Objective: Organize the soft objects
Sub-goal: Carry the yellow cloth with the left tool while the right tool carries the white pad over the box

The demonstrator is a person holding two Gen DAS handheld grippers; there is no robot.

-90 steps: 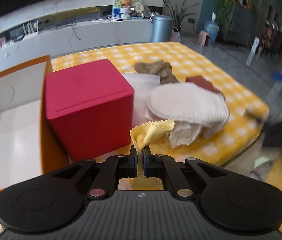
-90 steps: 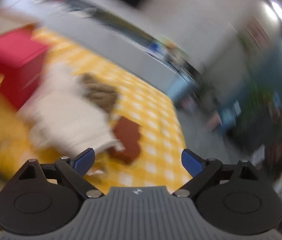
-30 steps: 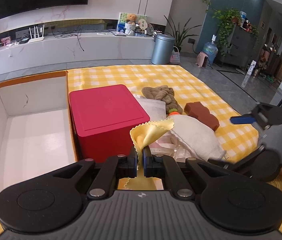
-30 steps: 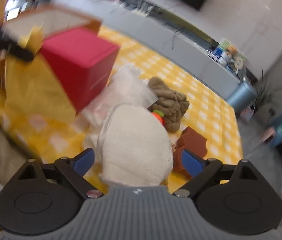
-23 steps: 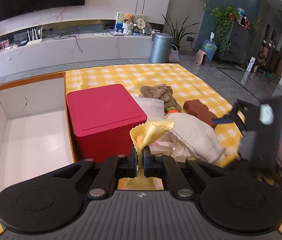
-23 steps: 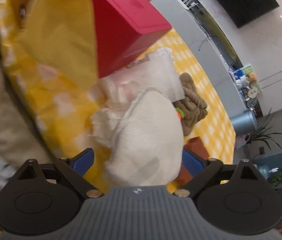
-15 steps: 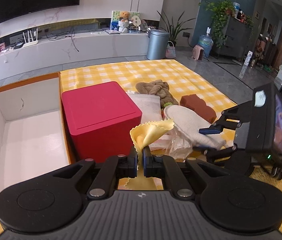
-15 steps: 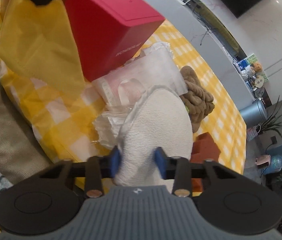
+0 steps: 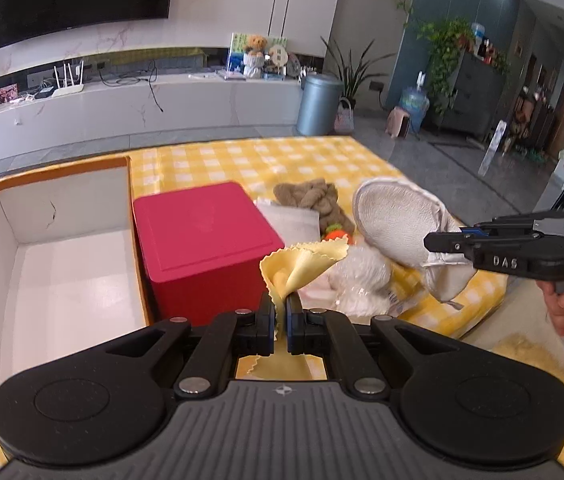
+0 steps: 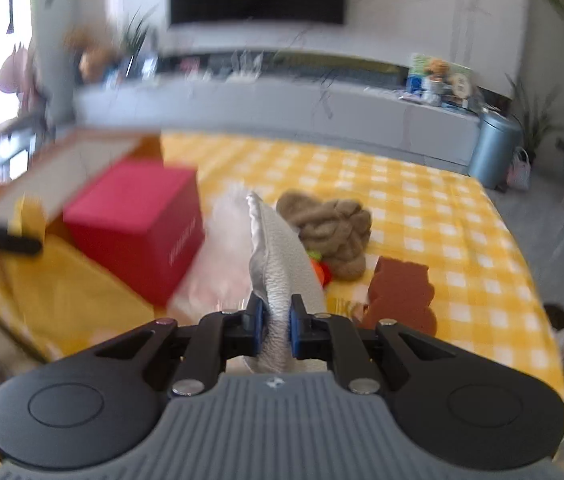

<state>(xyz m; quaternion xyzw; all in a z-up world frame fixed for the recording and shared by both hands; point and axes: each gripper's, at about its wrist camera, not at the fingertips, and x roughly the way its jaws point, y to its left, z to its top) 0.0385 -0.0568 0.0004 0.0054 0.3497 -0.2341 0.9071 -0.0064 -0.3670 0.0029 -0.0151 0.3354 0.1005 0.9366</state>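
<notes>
Left hand-held gripper [image 9: 279, 322] clamped on the yellow cloth [image 9: 302, 266], in front of the red box [image 9: 201, 248]. Right hand-held gripper [image 10: 275, 330] clamped on the white mitt [image 10: 282, 272], lifted clear of the yellow checkered counter [image 10: 442, 216].

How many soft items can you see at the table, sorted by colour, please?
White: 2, the mitt in the right tool and the fluffy bagged item.
Yellow: 1, the cloth in the left tool.
Brown: 2, the knitted bundle and sponge.
Total: 5.
</notes>
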